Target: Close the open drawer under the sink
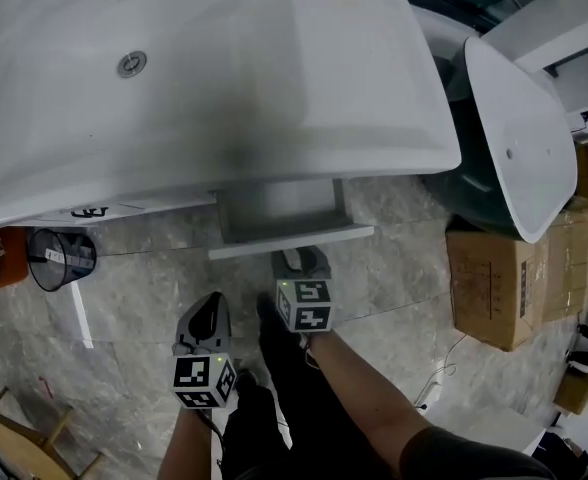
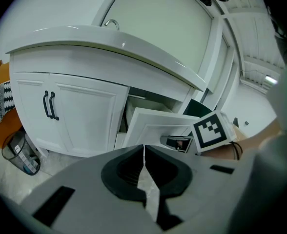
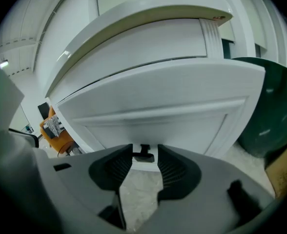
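Observation:
The white drawer (image 1: 282,213) stands pulled out beneath the white sink (image 1: 204,78), its front panel (image 1: 292,241) over the marble floor. My right gripper (image 1: 300,264) sits just in front of that panel, jaws open. In the right gripper view the drawer front (image 3: 158,106) fills the frame, and its small black handle (image 3: 144,156) shows in the gap of the right gripper (image 3: 145,149), untouched by the pads. My left gripper (image 1: 206,320) hangs lower left, shut and empty. The left gripper (image 2: 144,147) looks at the drawer (image 2: 153,128) and the right gripper's marker cube (image 2: 211,129).
A black mesh bin (image 1: 60,256) stands left of the drawer below the cabinet doors (image 2: 50,105). Cardboard boxes (image 1: 494,278) and a leaning white basin (image 1: 519,138) over a dark green tub (image 3: 270,111) crowd the right. A wooden frame (image 1: 24,438) lies bottom left.

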Demonstrator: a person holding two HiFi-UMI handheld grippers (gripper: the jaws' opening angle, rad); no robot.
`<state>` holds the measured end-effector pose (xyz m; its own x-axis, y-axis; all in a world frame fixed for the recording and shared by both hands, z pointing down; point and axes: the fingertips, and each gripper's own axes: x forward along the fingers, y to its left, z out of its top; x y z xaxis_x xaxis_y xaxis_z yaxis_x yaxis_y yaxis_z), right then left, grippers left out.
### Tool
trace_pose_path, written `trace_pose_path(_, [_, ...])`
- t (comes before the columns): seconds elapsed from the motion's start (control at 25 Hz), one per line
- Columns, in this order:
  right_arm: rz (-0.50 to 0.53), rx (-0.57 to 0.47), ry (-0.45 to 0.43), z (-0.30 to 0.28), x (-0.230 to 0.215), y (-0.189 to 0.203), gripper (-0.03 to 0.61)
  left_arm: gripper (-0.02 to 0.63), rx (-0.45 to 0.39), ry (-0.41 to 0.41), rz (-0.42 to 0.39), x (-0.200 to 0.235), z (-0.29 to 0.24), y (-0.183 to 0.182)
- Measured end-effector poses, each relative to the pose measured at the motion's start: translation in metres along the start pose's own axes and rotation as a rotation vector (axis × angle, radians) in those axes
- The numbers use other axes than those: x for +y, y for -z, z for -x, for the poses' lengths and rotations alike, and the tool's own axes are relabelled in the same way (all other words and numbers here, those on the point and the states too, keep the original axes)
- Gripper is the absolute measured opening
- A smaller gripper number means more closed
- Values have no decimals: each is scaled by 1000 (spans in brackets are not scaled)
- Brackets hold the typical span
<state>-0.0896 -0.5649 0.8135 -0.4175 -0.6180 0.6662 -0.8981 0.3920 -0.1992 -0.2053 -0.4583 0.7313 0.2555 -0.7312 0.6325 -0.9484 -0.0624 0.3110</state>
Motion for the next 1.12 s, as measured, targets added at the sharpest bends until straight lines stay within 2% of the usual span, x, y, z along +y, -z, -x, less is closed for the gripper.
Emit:
trace_pose_path(0.24, [-8, -32, 32, -8, -3, -6, 170, 20, 5, -3, 18, 5, -10, -2])
trace_pose_path(0.72, [-38, -66, 14, -62, -14, -65, 170, 20, 10, -4, 2, 9, -21, -13])
trace_pose_path(1.12, [-41, -67, 14, -84, -19, -88, 170, 20, -7, -22, 14, 11, -20, -20])
